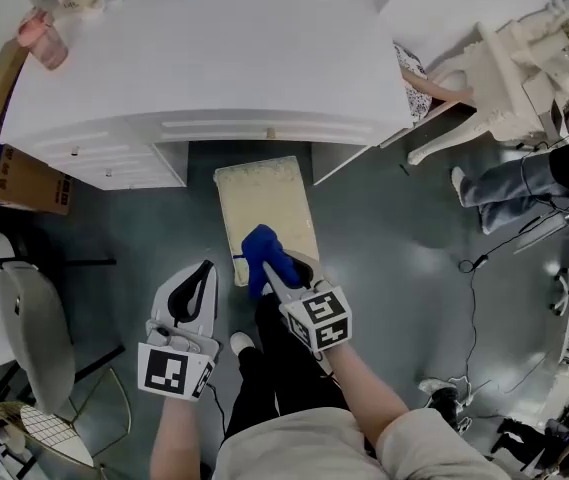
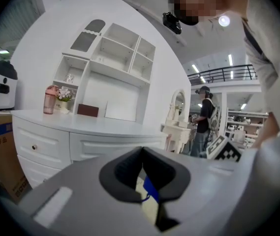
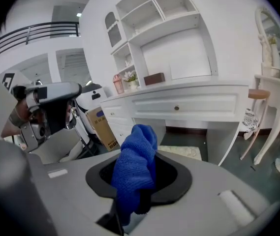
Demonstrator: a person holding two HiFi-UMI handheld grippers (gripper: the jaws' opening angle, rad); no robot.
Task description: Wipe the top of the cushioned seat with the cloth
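Note:
The cushioned seat [image 1: 264,208] is a beige rectangular stool, half tucked under the white desk. My right gripper [image 1: 268,268] is shut on a blue cloth [image 1: 263,255] and hovers over the seat's near edge; whether the cloth touches the cushion I cannot tell. In the right gripper view the cloth [image 3: 135,167] bunches up out of the jaws of that gripper [image 3: 139,191], with the seat [image 3: 181,152] beyond. My left gripper [image 1: 200,276] hangs left of the seat over the floor, shut and holding nothing. The left gripper view shows its dark pads [image 2: 125,173] together.
The white desk [image 1: 204,58] spans the back, with a pink cup [image 1: 44,40] on it. A cardboard box [image 1: 4,163] and a grey chair [image 1: 34,333] stand at left. At right are a white dressing table [image 1: 509,78], a person's legs [image 1: 509,183] and floor cables [image 1: 484,258].

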